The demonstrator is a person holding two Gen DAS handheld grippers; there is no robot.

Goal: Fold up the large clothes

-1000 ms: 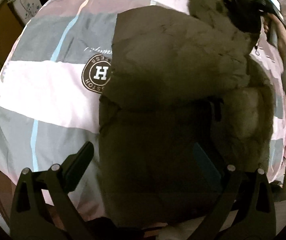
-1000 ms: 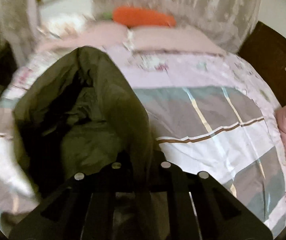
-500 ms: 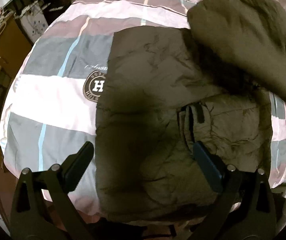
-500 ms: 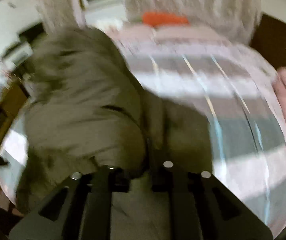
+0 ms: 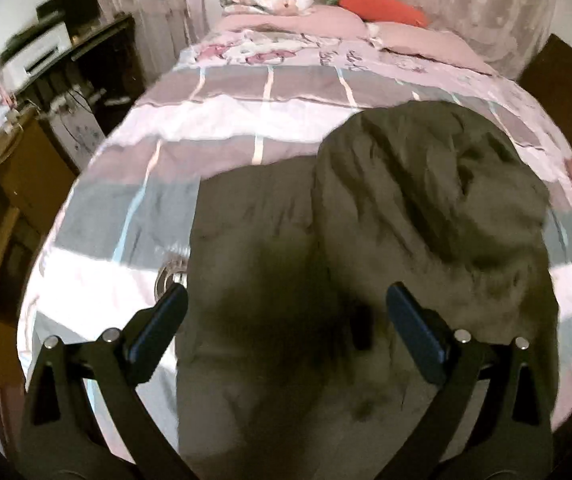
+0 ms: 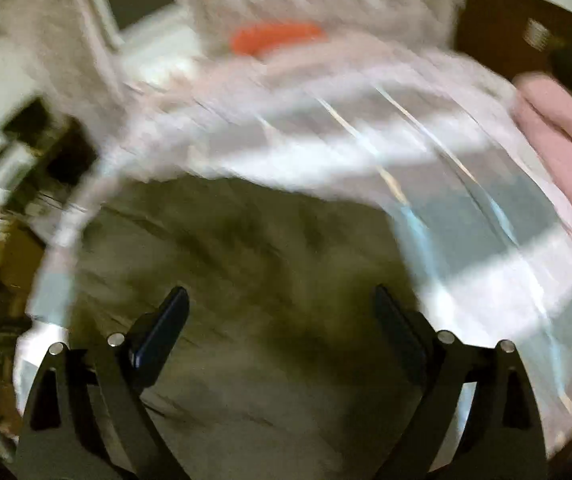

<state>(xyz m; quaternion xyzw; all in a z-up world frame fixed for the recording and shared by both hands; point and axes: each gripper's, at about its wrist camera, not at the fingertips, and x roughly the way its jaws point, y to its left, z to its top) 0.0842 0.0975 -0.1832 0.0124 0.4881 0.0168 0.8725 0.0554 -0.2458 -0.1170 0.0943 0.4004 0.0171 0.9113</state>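
Left gripper [image 5: 286, 308] was spread wide, holding nothing, hovering over the near part of the olive padded jacket [image 5: 365, 240]. Right gripper [image 6: 280, 308] was also spread wide and empty above the same jacket [image 6: 246, 280]; that view was badly motion-blurred, so detail there was poor. Jacket lay on the checked duvet [image 5: 222, 128] near the foot of the bed, one bulky part lying doubled over the right half of the body, making a hump. Pink pillows [image 5: 325, 24] and an orange cushion [image 5: 381, 4] sat well apart at the head end; a pink folded cloth [image 6: 557, 128] lay near the bed's right edge.

Step, as judged: between folds, one flap laid over, neither gripper gripping. Next move probably called for picking a fresh edge, likely the near hem or the left side, and closing both grippers on it. Thick puffy fabric might spring back open.
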